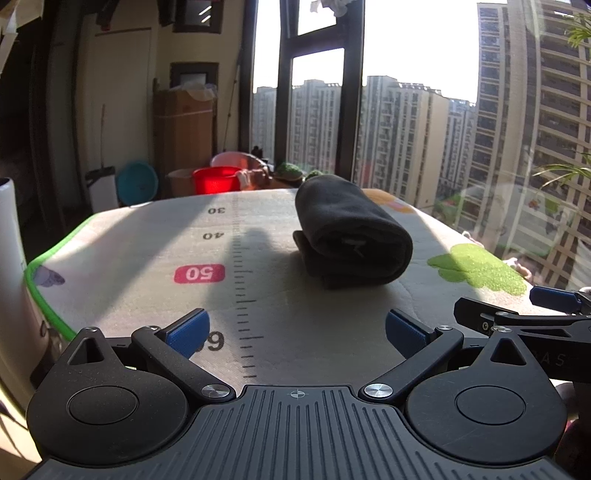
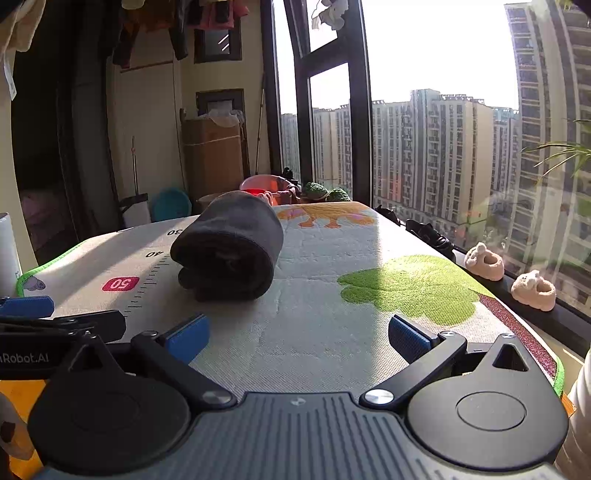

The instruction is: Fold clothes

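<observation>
A dark garment (image 1: 351,236) lies rolled and folded into a thick bundle on the printed mat (image 1: 147,258), past the ruler marks. It also shows in the right wrist view (image 2: 229,247), left of centre on the mat (image 2: 332,314). My left gripper (image 1: 295,332) is open and empty, held back from the bundle near the mat's front edge. My right gripper (image 2: 295,338) is open and empty too, beside the left one and to the right of the bundle. Neither gripper touches the cloth.
A big window (image 2: 443,147) runs along the right side, with two plush slippers (image 2: 509,277) on its sill. Behind the mat stand a red basin (image 1: 216,179), a cardboard box (image 1: 184,136) and a teal bowl (image 1: 136,181). Clothes hang above at the left (image 2: 177,26).
</observation>
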`<state>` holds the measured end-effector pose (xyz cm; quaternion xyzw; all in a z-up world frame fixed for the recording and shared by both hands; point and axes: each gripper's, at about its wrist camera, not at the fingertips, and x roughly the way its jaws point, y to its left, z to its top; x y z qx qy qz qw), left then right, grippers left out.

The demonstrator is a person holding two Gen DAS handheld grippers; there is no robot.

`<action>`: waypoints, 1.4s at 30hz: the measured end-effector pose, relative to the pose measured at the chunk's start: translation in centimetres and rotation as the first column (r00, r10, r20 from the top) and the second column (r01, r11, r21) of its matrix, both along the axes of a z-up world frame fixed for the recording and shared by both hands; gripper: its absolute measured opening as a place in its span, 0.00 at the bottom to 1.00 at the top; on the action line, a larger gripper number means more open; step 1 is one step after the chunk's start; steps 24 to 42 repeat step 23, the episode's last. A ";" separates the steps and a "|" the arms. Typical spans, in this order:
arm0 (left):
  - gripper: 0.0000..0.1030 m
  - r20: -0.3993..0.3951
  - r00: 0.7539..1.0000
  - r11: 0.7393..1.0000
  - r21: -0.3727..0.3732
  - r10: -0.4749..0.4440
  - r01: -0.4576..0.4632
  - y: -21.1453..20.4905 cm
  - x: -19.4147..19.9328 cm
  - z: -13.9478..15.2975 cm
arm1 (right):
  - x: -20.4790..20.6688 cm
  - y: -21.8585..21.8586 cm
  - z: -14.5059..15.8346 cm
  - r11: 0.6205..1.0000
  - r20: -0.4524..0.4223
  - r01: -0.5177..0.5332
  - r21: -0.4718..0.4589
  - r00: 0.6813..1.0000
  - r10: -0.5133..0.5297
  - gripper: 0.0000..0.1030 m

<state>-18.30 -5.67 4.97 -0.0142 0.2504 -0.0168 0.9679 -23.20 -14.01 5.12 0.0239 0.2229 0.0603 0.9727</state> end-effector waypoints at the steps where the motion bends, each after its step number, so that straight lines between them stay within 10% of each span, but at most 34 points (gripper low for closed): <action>1: 1.00 -0.001 1.000 1.000 0.000 0.002 -0.002 0.0 0.1 0.0 | 0.0 0.0 0.0 1.000 0.000 0.000 0.000 1.000 0.000 1.00; 42: 1.00 0.034 0.999 1.000 -0.026 0.013 -0.012 1.7 2.2 0.7 | 0.7 -0.1 2.2 0.998 0.085 -0.062 -0.020 0.994 0.064 1.00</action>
